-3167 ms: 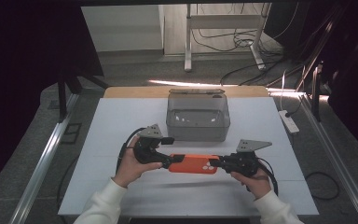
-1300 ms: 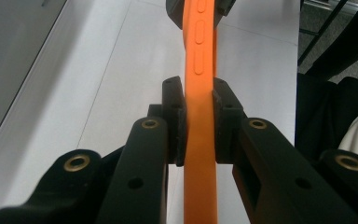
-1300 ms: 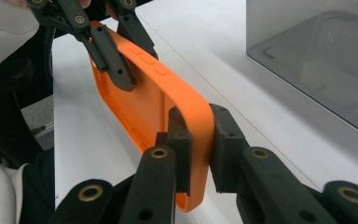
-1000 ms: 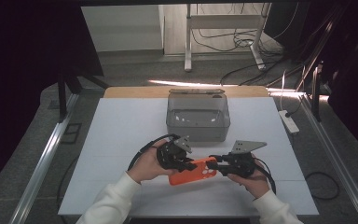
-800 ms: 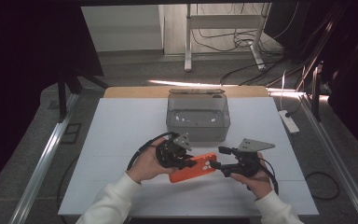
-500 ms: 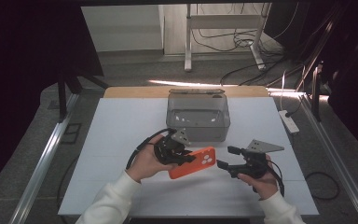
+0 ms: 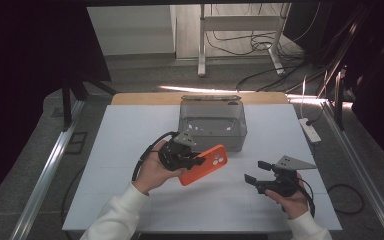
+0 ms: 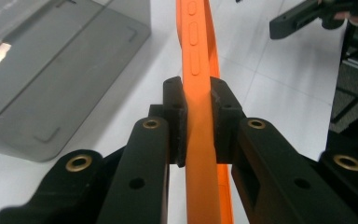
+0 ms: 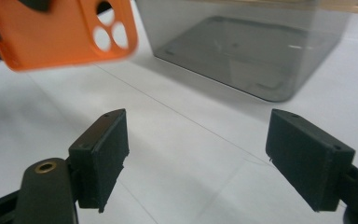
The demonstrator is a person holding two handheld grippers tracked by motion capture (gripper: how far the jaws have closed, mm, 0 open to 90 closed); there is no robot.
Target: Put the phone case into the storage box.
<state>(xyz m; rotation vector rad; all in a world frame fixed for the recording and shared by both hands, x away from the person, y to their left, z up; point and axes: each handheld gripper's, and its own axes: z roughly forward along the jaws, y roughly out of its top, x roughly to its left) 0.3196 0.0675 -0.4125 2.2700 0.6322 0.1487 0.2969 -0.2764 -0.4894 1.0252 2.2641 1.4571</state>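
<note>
A broad white table [image 7: 130, 150] carried a smoky translucent grey box [image 7: 212, 122] with rounded corners near its far edge. In front of the box, lifted off the table, an orange phone case [image 7: 205, 164] with round camera cut-outs was clamped edge-on between the matte black jaws of the left gripper [image 7: 192, 159]. The right gripper [image 7: 254, 172] stood well apart to the right, its blocky jaws wide with nothing between them; a second earlier it had gripped the case's other end, then opened and drew away.
</note>
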